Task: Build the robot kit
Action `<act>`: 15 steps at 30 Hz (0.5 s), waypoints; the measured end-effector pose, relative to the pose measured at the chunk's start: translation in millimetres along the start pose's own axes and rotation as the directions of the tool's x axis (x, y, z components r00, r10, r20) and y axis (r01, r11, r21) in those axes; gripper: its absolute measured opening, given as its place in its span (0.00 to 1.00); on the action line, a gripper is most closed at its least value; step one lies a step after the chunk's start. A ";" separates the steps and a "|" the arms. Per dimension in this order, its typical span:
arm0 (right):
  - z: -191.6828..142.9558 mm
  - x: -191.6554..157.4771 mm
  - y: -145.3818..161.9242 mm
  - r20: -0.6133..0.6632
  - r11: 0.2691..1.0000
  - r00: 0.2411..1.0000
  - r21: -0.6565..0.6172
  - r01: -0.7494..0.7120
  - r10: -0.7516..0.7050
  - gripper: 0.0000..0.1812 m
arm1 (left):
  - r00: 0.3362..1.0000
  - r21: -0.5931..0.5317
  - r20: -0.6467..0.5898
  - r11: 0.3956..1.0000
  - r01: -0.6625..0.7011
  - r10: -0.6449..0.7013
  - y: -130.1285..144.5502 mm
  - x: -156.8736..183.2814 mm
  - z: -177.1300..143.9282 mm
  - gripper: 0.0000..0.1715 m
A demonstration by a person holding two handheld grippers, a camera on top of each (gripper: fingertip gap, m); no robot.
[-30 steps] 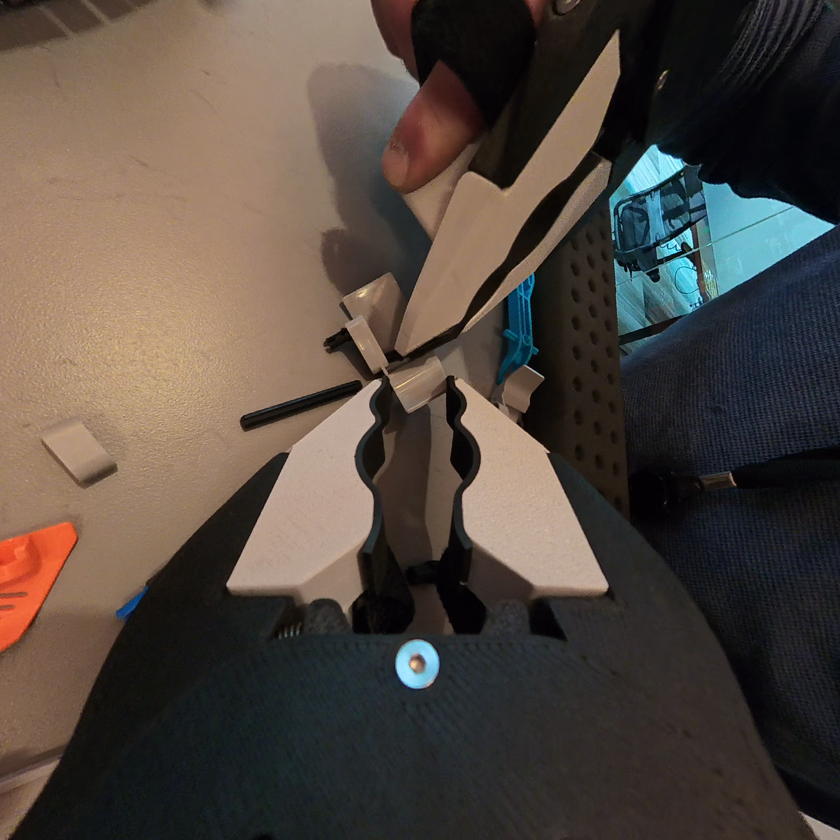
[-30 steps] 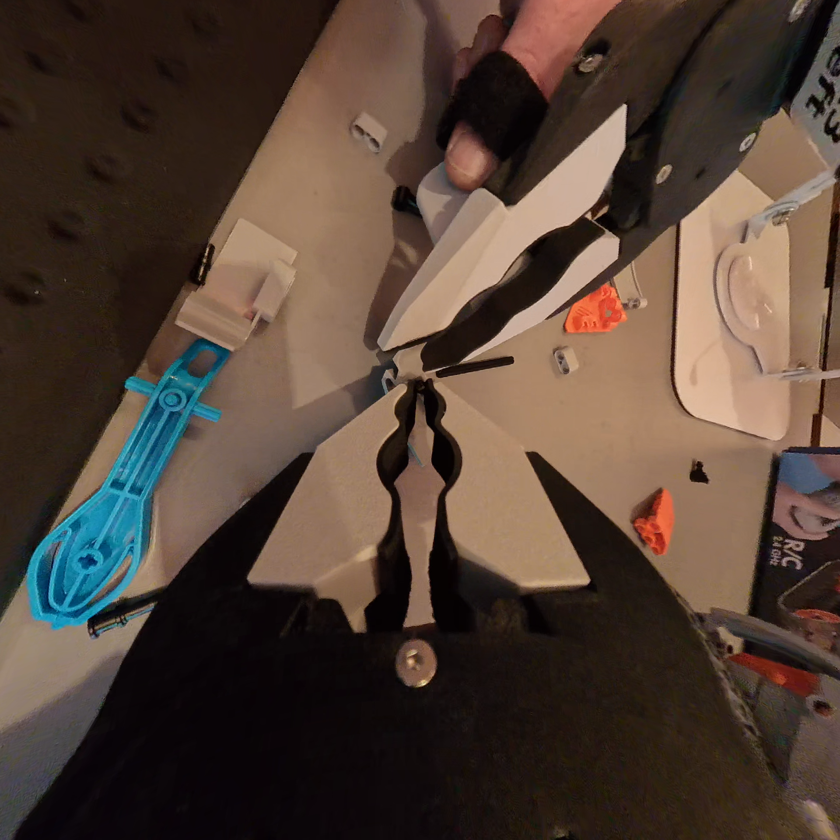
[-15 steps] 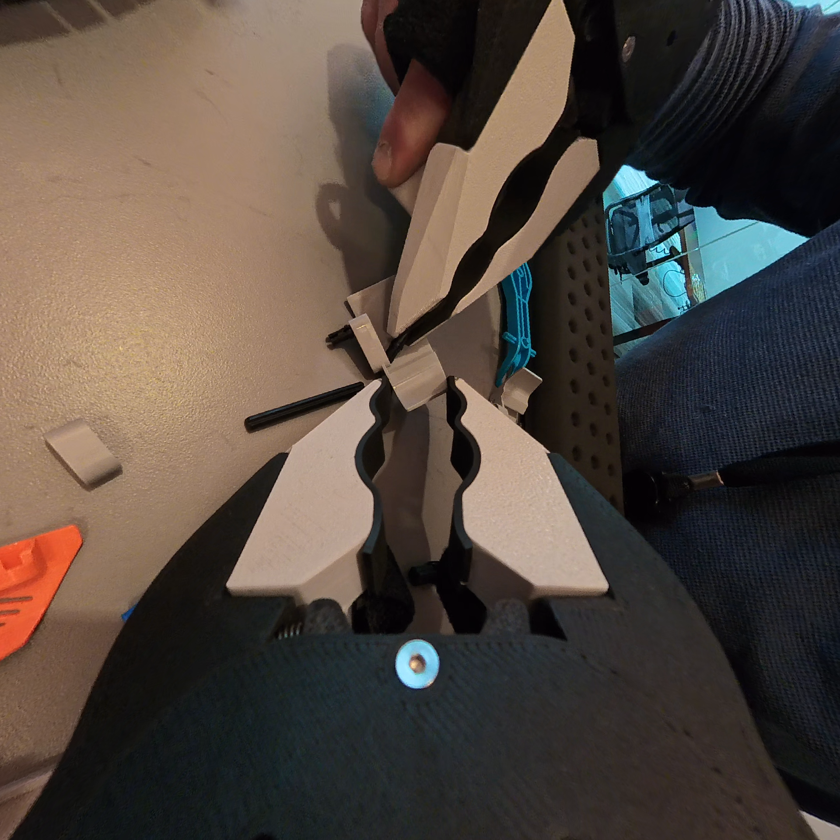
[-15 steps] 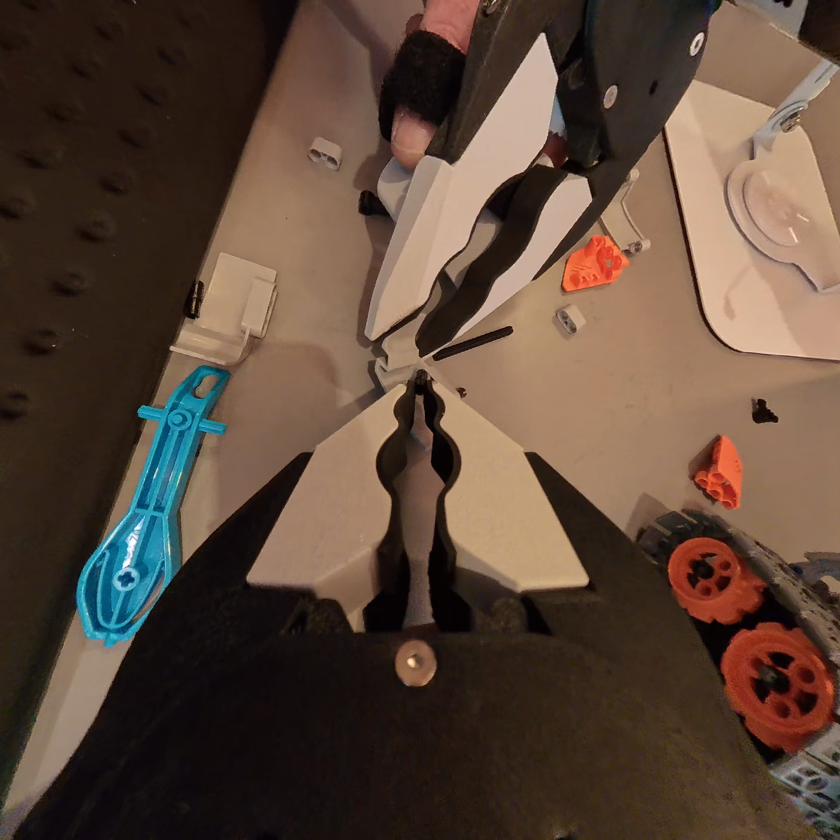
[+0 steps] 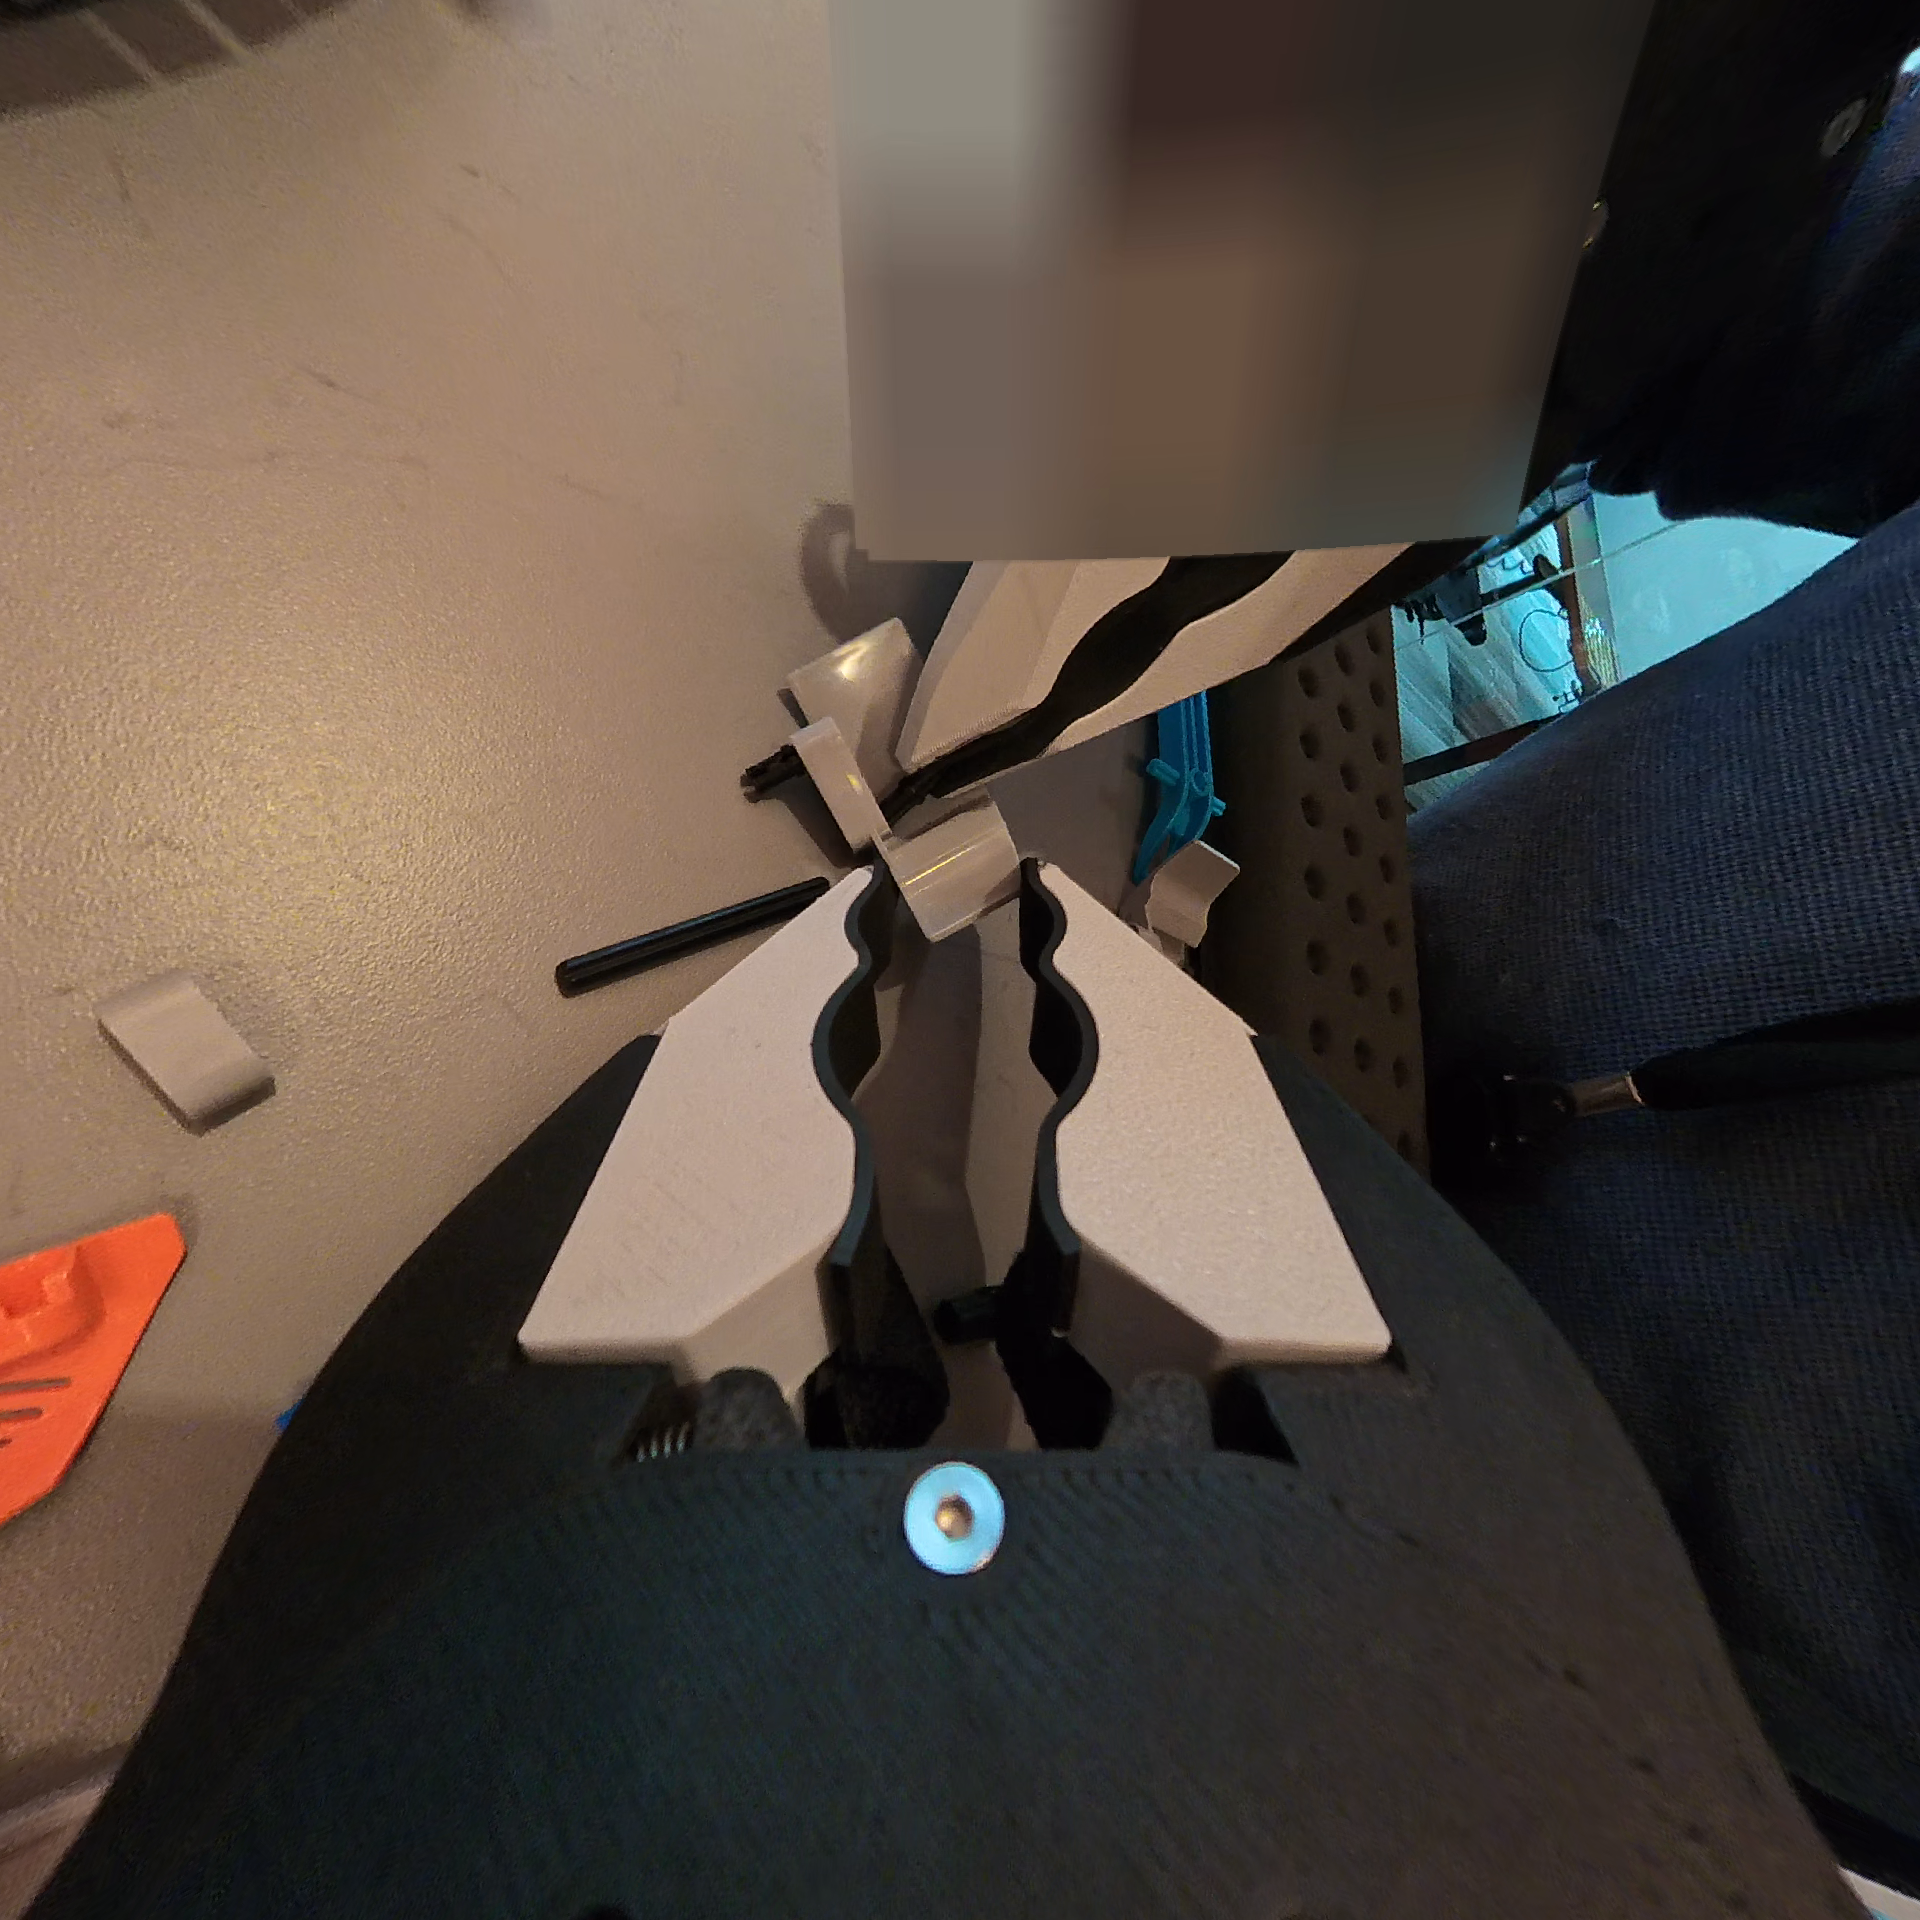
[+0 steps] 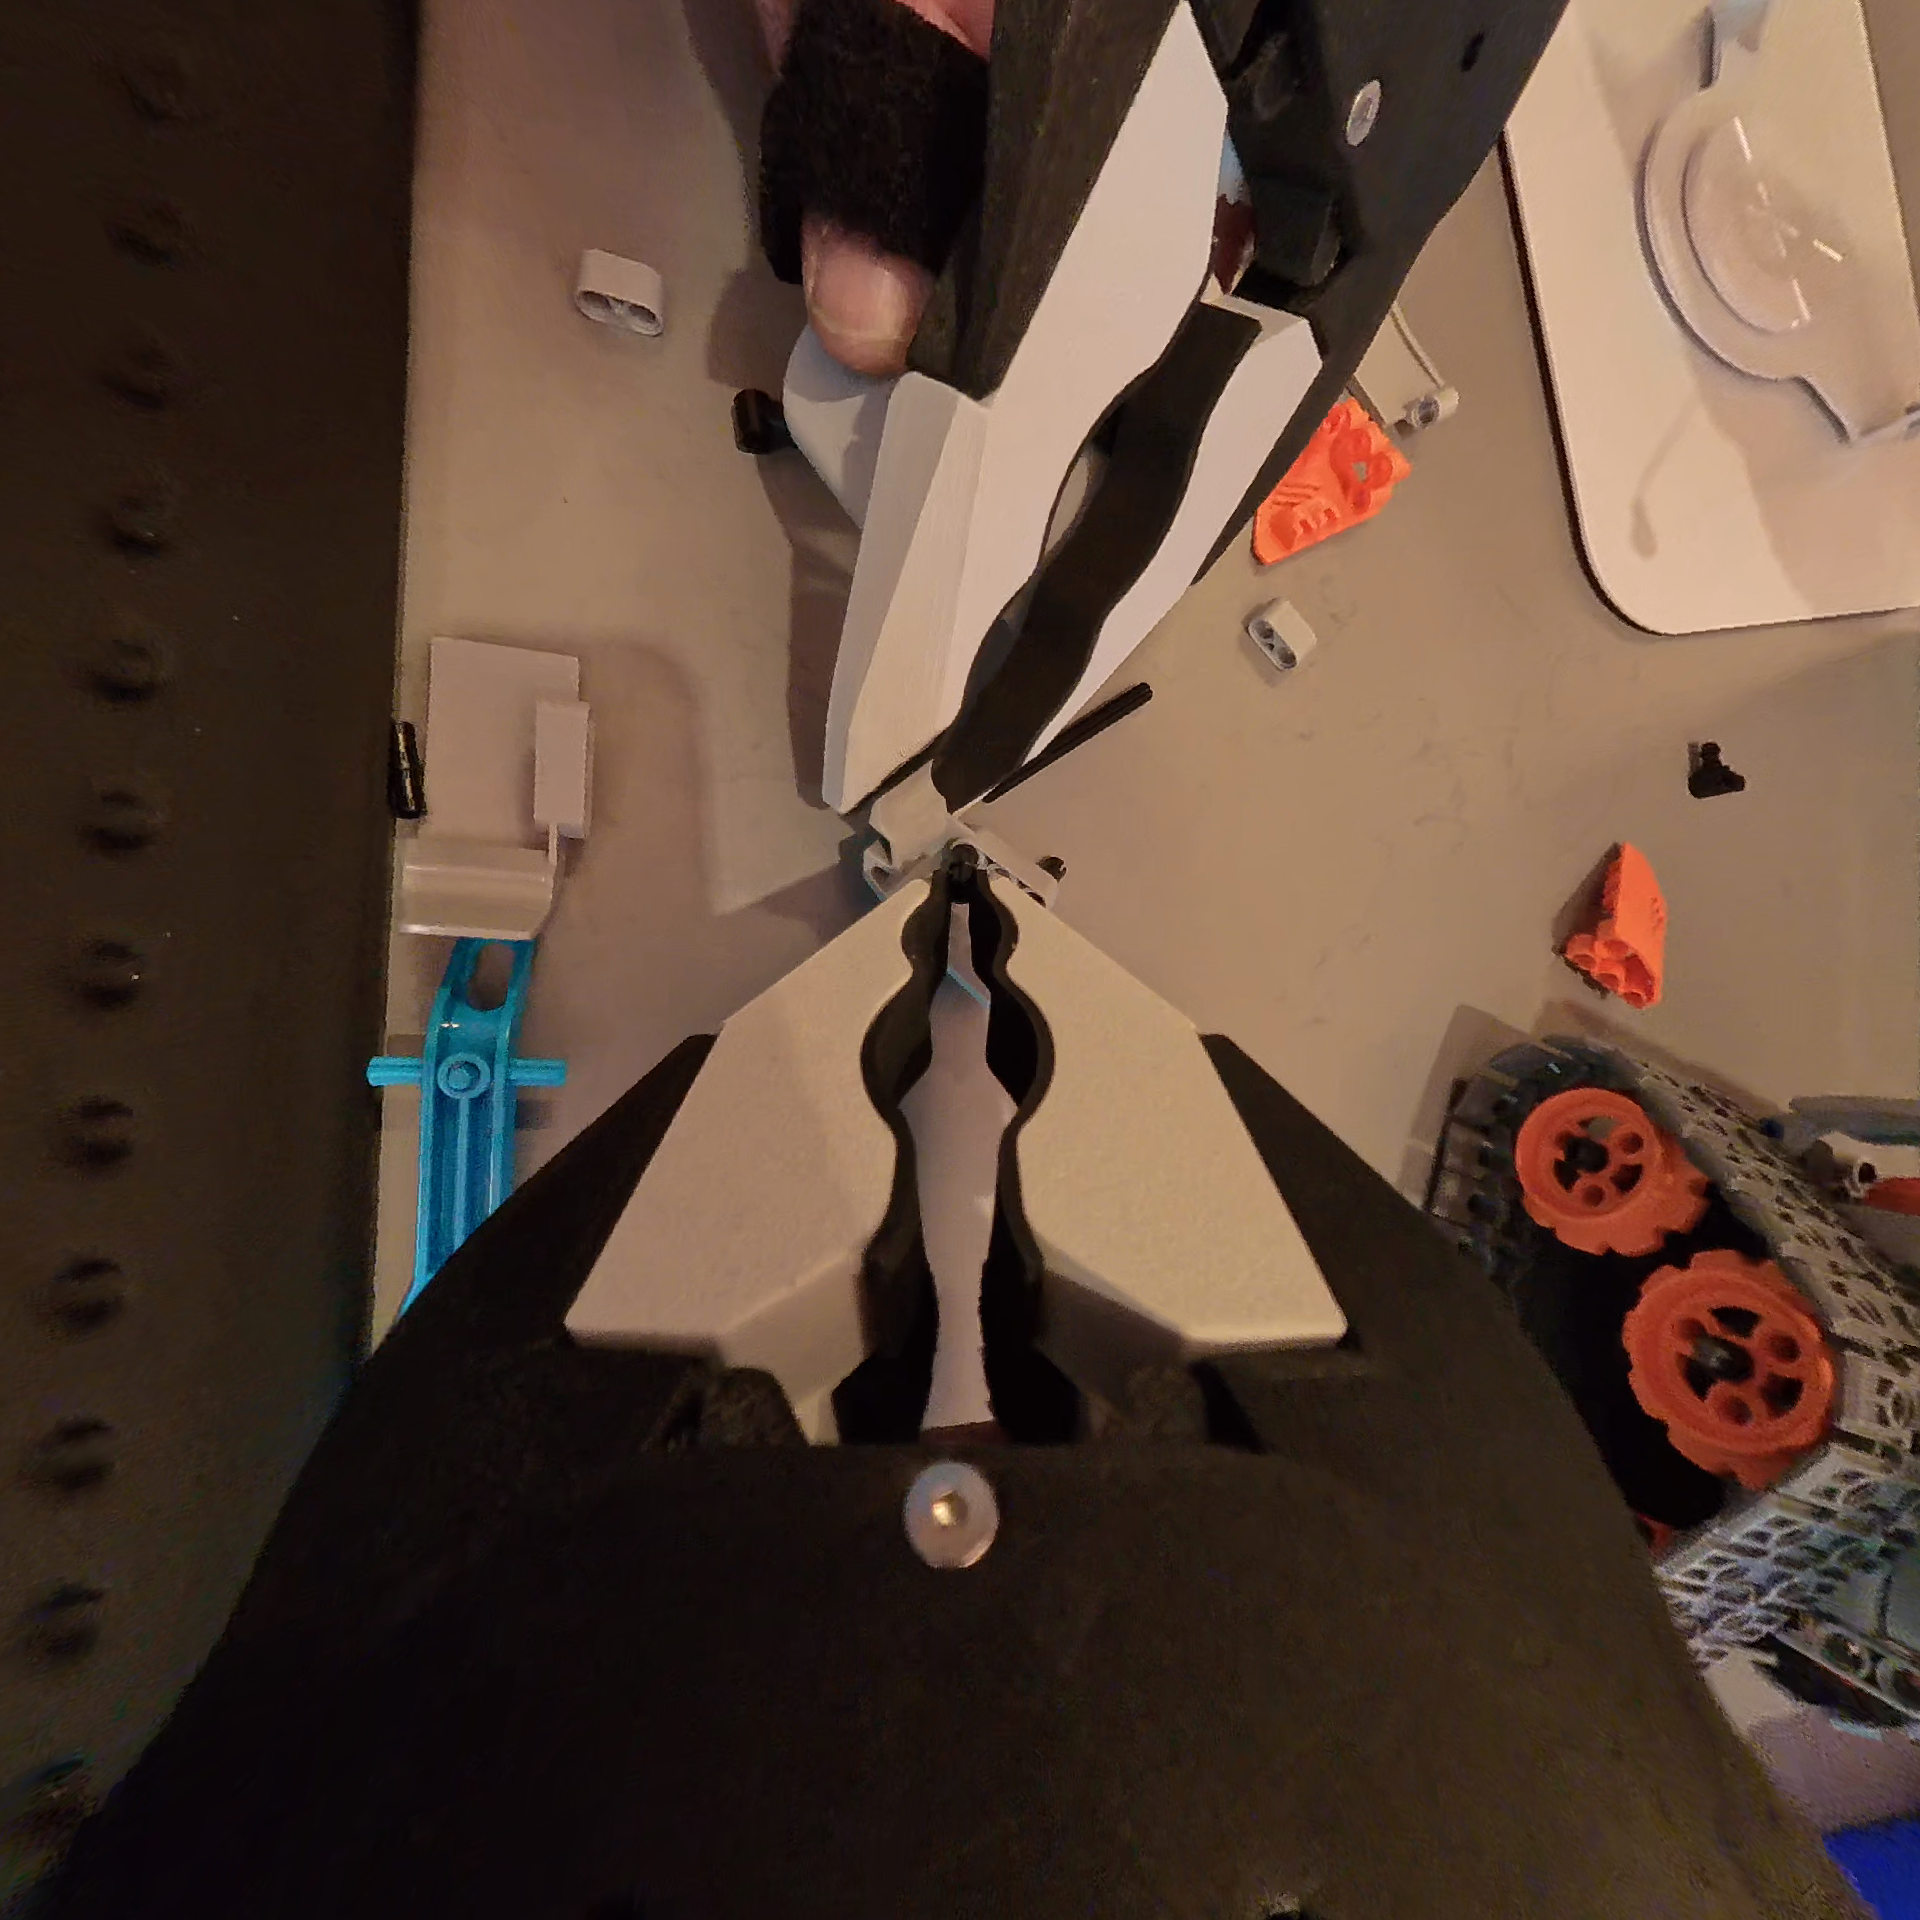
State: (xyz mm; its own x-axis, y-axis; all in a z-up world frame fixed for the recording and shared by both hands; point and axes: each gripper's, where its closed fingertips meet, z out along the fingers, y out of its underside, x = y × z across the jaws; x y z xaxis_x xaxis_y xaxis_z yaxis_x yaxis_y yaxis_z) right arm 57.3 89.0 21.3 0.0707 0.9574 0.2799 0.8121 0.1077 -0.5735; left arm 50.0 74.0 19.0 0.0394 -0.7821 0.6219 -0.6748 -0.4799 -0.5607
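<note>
My left gripper [image 5: 956, 881] is shut on a small grey curved plastic piece [image 5: 948, 862], held just above the beige table [image 5: 364, 520]. My right gripper [image 6: 956, 885] meets it tip to tip. It is shut on a small black pin [image 6: 966, 857] that touches the grey piece [image 6: 902, 833]. In the left wrist view the right gripper [image 5: 914, 787] comes down from above; a blur patch hides its upper part. In the right wrist view the left gripper [image 6: 896, 802] comes from the top, with a person's thumb [image 6: 862, 301] on it.
On the table lie a black axle rod [image 5: 691, 935], a blue lever tool [image 6: 468, 1122], a grey panel part [image 6: 499, 769], small grey beams [image 6: 620, 296] and orange pieces [image 6: 1330, 483]. A tracked model with orange wheels [image 6: 1662, 1247] stands right. A dark perforated wall [image 6: 156, 727] is left. Left and right tips are no more than a few centimetres apart. About 4 cm separates my left fingertips from the black axle rod [image 5: 691, 935]. It is also in sight in the right wrist view [image 6: 1087, 722].
The right gripper has swung round, so the left gripper now stands more upright in its view and the tracked model has come into sight. Both tips stay together at the grey piece.
</note>
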 end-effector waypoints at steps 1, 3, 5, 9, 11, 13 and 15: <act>0.0 0.0 0.0 -0.010 1.000 1.000 -0.004 -0.007 0.007 0.01 | 1.000 0.000 0.002 1.000 -0.003 0.003 0.1 0.0 0.1 0.13; -0.1 -0.3 0.1 -0.028 1.000 0.999 -0.014 -0.025 0.025 0.01 | 1.000 0.000 0.002 1.000 -0.003 0.003 0.0 0.0 0.1 0.13; -0.2 -0.5 -0.2 -0.047 0.999 0.998 -0.022 -0.039 0.038 0.01 | 1.000 -0.002 -0.001 1.000 -0.003 0.003 0.0 0.3 0.4 0.13; -0.5 0.3 -0.4 -0.070 0.996 0.994 -0.028 -0.087 0.085 0.01 | 1.000 -0.002 0.002 1.000 -0.006 0.006 -0.2 0.3 0.8 0.13; -0.8 0.9 0.3 -0.074 0.993 0.991 -0.019 -0.117 0.115 0.01 | 1.000 0.000 0.004 1.000 -0.006 0.006 -0.4 0.3 0.9 0.13; -0.7 0.4 1.0 -0.076 0.989 0.986 -0.015 -0.150 0.149 0.01 | 1.000 0.001 0.009 1.000 -0.009 0.009 -0.7 0.1 1.3 0.13; -0.8 0.2 1.1 -0.094 0.990 0.986 -0.032 -0.138 0.135 0.01 | 1.000 0.001 0.011 1.000 -0.011 0.011 -0.8 0.2 1.5 0.13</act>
State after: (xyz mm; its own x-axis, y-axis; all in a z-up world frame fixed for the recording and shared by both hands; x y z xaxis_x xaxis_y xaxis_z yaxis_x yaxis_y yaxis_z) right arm 58.7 89.1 21.3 0.2335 0.9338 0.2710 0.8128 -0.0345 -0.5815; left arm 51.6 73.7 18.8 0.0401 -0.7914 0.6100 -0.6741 -0.4720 -0.5681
